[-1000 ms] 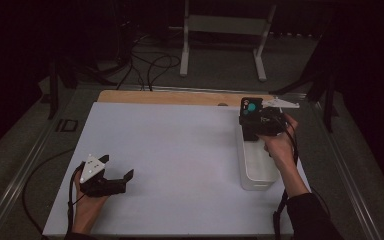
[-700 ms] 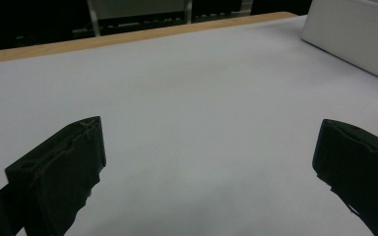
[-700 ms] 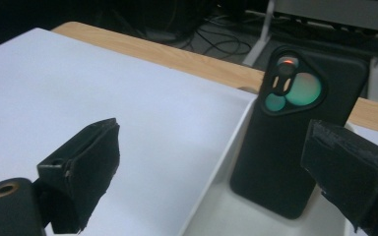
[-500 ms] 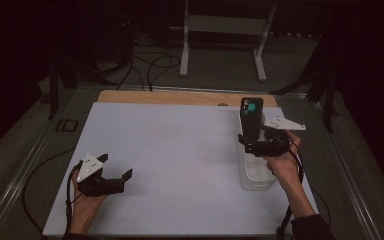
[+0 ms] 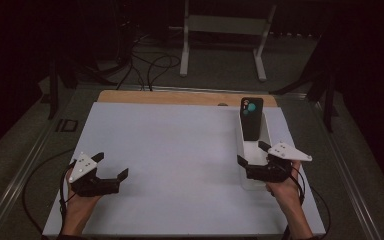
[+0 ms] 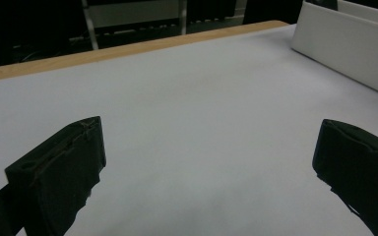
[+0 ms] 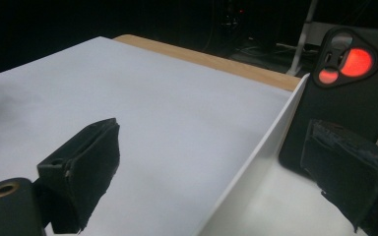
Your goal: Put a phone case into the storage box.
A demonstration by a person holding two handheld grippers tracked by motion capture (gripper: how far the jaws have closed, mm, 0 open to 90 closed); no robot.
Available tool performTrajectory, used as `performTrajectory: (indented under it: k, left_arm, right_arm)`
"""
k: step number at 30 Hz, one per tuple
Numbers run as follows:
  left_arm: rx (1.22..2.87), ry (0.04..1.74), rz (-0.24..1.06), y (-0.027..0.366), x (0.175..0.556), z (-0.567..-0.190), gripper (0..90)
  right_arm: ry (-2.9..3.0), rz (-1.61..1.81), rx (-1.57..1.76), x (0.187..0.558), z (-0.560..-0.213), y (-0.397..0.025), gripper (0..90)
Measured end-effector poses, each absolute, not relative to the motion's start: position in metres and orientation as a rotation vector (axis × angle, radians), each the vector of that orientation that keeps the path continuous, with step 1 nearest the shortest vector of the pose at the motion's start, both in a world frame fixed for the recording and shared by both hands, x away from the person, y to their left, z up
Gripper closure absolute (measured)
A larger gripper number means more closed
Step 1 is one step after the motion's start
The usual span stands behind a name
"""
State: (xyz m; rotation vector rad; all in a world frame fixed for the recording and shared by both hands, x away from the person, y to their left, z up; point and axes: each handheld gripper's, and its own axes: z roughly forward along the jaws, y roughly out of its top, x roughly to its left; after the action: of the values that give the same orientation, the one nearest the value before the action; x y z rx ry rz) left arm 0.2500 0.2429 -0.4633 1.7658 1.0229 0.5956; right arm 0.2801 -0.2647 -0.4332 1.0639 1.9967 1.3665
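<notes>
A black phone (image 5: pixel 252 119) stands upright, leaning at the far end of a long white tray (image 5: pixel 268 134) on the right of the table. My right gripper (image 5: pixel 253 154) hovers open over the tray's near half, a short way back from the phone and holding nothing. In the right gripper view the phone (image 7: pixel 349 93) rises past the right jaw, its back and camera lenses facing me, and the tray wall (image 7: pixel 256 167) runs between the open jaws of the right gripper (image 7: pixel 214 135). My left gripper (image 5: pixel 111 165) rests open at the near left, the left gripper (image 6: pixel 210 129) empty over the bare mat.
A white mat (image 5: pixel 180 150) covers the table, with a wooden strip (image 5: pixel 180 97) along its far edge. The tray (image 6: pixel 344 44) shows at the upper right of the left gripper view. Beyond the table stand metal frame legs (image 5: pixel 185 50) and floor cables (image 5: pixel 150 65).
The right gripper, which was at the phone over the tray's far end, has left it standing there and drawn back toward the person, open. The left gripper barely shifted.
</notes>
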Motion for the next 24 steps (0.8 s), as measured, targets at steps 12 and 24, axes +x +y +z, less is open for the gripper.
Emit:
performTrajectory:
  k: [12,24]
  left_arm:
    - [1.769,0.976,0.592,0.247,0.245,-0.463,0.2]
    - [1.750,0.945,0.602,0.250,0.239,-0.472,0.2]
  right_arm:
    - [1.962,1.474,1.022,0.255,-0.460,-0.272,8.3]
    - [1.929,1.479,1.006,0.243,-0.470,-0.276,8.3]
